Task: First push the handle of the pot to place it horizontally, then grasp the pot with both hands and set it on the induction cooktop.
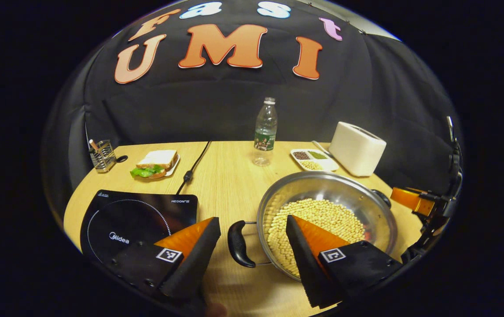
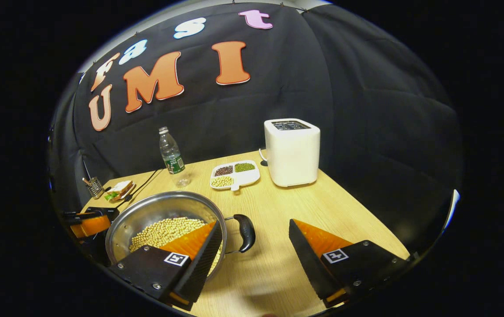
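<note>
On the induction cooktop (image 1: 139, 220) in my left gripper view I read two white marks: "Midea" on the glass by the ring, and a smaller word at the top right corner, about "HEGON", last characters unclear. Small print at its top left corner is too small to read. My gripper fingers (image 1: 190, 240) carry square black-and-white coded tags, no letters. Water bottle (image 1: 265, 132) label: illegible.

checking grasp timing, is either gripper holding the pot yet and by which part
Nothing is held. The left gripper is open astride the pot's near handle; the right gripper is open around the other handle.
</note>
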